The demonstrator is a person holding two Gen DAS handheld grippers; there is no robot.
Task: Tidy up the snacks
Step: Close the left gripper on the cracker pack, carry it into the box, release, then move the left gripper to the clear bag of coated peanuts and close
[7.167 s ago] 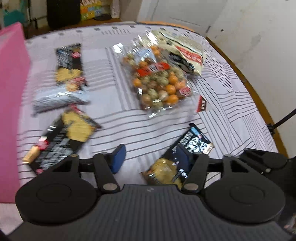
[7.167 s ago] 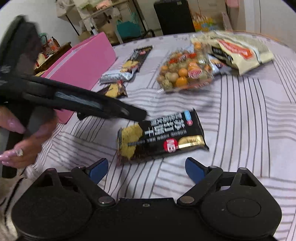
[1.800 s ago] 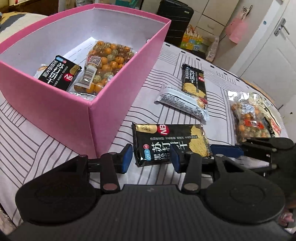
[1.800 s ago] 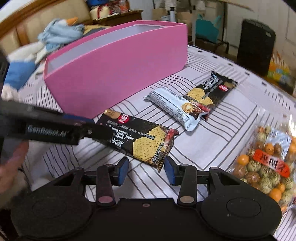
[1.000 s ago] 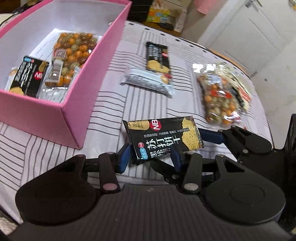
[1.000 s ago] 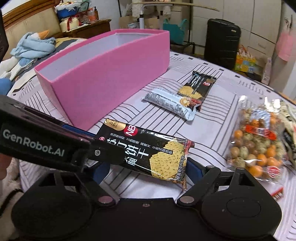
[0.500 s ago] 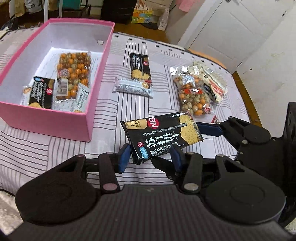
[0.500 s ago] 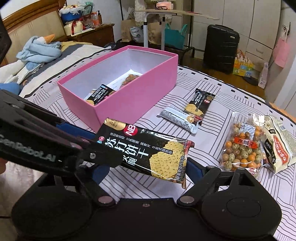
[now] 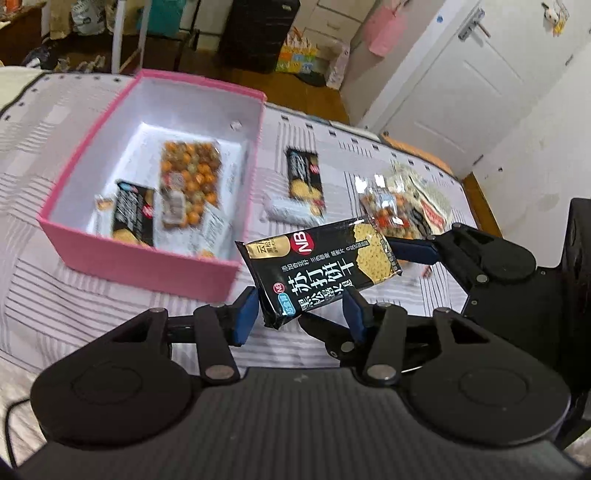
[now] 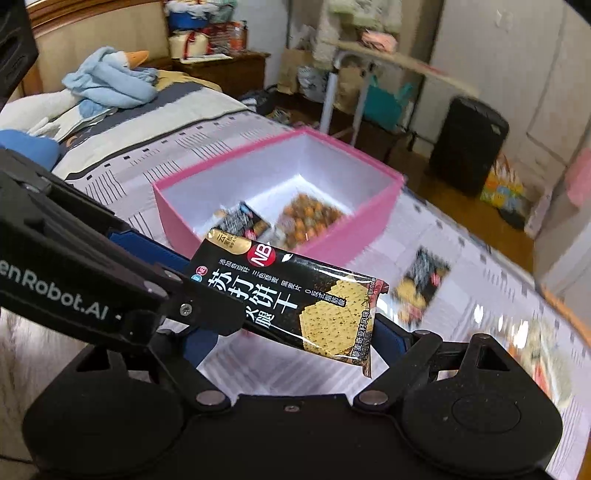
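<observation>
A black cracker packet [image 9: 321, 269] hangs in the air, carried by both grippers. My left gripper [image 9: 299, 314] grips its lower end across the width; its jaws are opening slightly, with the packet still between the blue pads. My right gripper [image 10: 295, 338] spans the packet [image 10: 291, 295] lengthwise, a pad against each end. In the left wrist view its upper finger [image 9: 410, 253] meets the packet's far end. The pink box [image 9: 147, 258] lies below and beyond, holding another cracker packet [image 9: 133, 214] and a bag of coloured balls [image 9: 190, 177].
On the striped cloth [image 9: 44, 295] right of the box lie a black cracker packet [image 9: 304, 177], a white bar [image 9: 291, 212], a bag of coloured balls [image 9: 391, 210] and a cream bag [image 9: 432, 206]. A black suitcase [image 9: 258, 33] stands behind. A blue plush toy [image 10: 110, 85] lies on the bed.
Both grippers have risen together with the cracker packet off the cloth. The pink box now sits farther below, and its inside shows in both views.
</observation>
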